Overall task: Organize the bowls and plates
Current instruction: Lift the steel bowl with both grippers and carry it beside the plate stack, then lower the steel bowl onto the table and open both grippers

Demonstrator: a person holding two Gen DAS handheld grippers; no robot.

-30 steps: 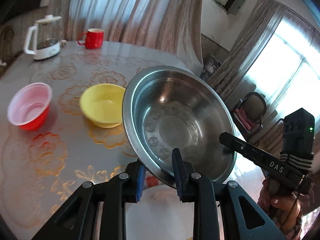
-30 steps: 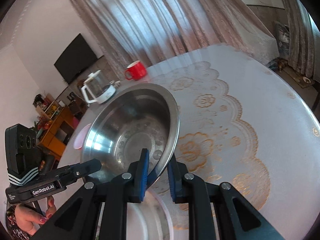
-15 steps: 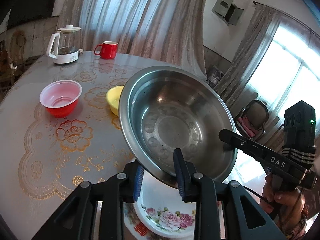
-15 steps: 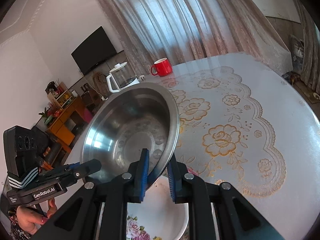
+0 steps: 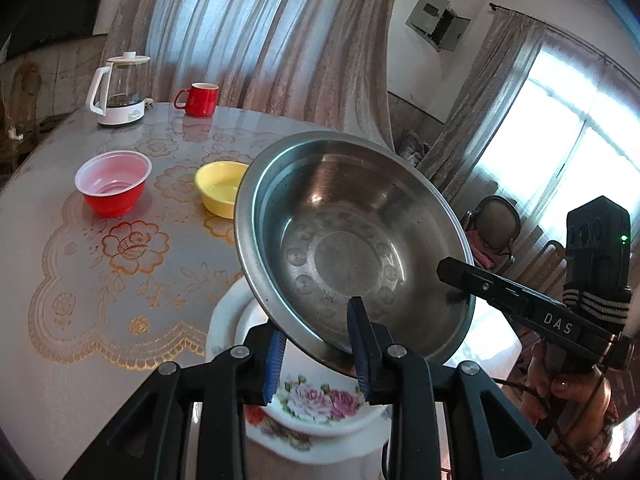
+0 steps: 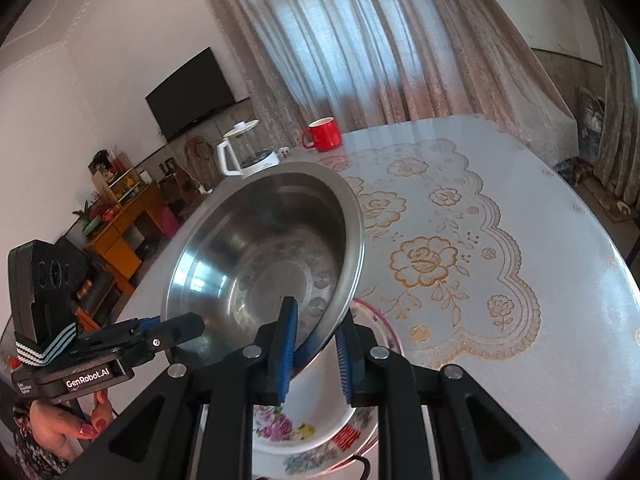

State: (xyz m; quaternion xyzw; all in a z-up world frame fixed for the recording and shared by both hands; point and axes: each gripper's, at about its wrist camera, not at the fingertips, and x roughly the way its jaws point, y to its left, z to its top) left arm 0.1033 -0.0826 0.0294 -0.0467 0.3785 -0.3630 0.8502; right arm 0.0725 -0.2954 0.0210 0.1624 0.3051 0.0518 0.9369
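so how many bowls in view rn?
3. Steel bowl is held in the air by both grippers, above the floral dish. Red bowl and yellow bowl sit side by side on the table. The steel bowl may hide others.

Both wrist views look closely along their fingers, sharing the steel bowl (image 5: pixel 344 248) (image 6: pixel 272 256).

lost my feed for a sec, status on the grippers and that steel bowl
Left gripper and right gripper both shut on steel bowl rim. Bowl tilted, held above floral plate. Red bowl, yellow bowl apart on table, nothing blocking.
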